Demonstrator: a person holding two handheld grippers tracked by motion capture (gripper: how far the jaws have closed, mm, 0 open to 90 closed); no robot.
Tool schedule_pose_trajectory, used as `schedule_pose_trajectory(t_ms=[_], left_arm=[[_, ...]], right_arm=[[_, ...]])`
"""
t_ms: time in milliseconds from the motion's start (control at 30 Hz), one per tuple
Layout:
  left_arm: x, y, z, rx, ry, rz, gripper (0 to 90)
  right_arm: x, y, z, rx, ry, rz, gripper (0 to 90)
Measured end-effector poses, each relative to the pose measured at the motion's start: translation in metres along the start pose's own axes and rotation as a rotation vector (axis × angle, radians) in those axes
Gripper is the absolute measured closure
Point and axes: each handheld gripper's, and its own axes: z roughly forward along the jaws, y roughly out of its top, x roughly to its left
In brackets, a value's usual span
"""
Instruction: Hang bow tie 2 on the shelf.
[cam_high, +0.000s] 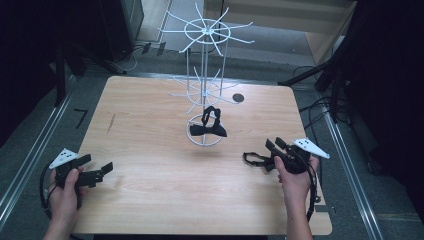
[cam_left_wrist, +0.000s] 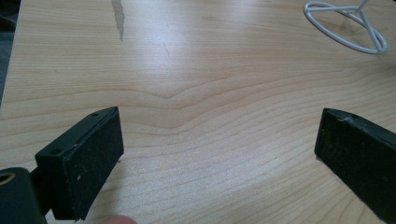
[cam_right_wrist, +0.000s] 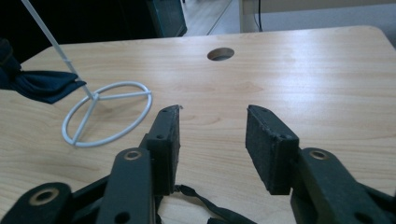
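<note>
Strap (cam_right_wrist: 205, 205) half hidden under right claw (cam_right_wrist: 212, 135)

We read this as a lab or recording rig, not a home. Light wooden table (cam_high: 150, 150) with a cable grommet hole (cam_high: 238, 98) stands mid-frame on grey floor, metal floor rails (cam_high: 30, 160) along left and right edges. Dark equipment stands (cam_high: 340, 65) upper right, loose cables (cam_high: 312, 107) beside them. Black cabinet (cam_high: 120, 25) upper left. Surroundings dark, table lit.
</note>
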Motion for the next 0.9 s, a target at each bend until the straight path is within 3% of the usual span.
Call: schedule_pose_trajectory(t_ms=[900], left_arm=[[0.000, 0.000, 0.000, 0.001, -0.001, -0.001, 1.6]], right_arm=[[0.001, -0.027, 0.031, 0.187, 0.005, -0.050, 65.7]])
